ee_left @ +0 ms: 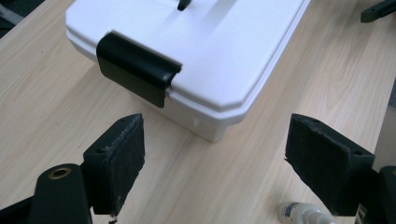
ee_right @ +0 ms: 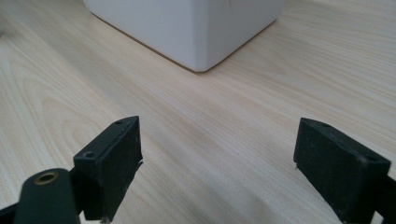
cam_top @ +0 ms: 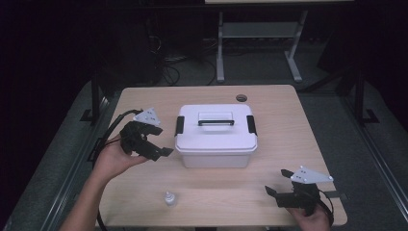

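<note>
Entering from the bottom edge of the high view, the person's right hand [cam_top: 312, 219] grips the right gripper [cam_top: 281, 185] at the lower right of the frame, low over the wooden table [cam_top: 288, 125], its jaws spread apart and pointing up-left. The hand itself is cut off by the bottom edge. At the lower middle a small white bottle [cam_top: 169, 198] stands on the table, too small to read. Higher, at centre left, the left forearm rises from the bottom left corner and the left hand [cam_top: 115, 156] holds the left gripper [cam_top: 161, 142], tilted right, jaws wide apart with nothing between them.

In the left gripper view the white box [ee_left: 224, 56] fills the upper middle, its black latch [ee_left: 137, 67] just above and between the two pads but apart from them; the box's far end is cut off by the top edge. The bottle's cap [ee_left: 303, 214] peeks in at the bottom right, partly hidden by the right pad.

In the right gripper view a corner of the box [ee_right: 196, 32] sits at the top centre, well beyond the open pads, on bare wood.

Farthest off in the high view, the box [cam_top: 215, 137] sits mid-table, lid on, with a handle [cam_top: 216, 120] on top and a second latch [cam_top: 251, 125] on its right side.
</note>
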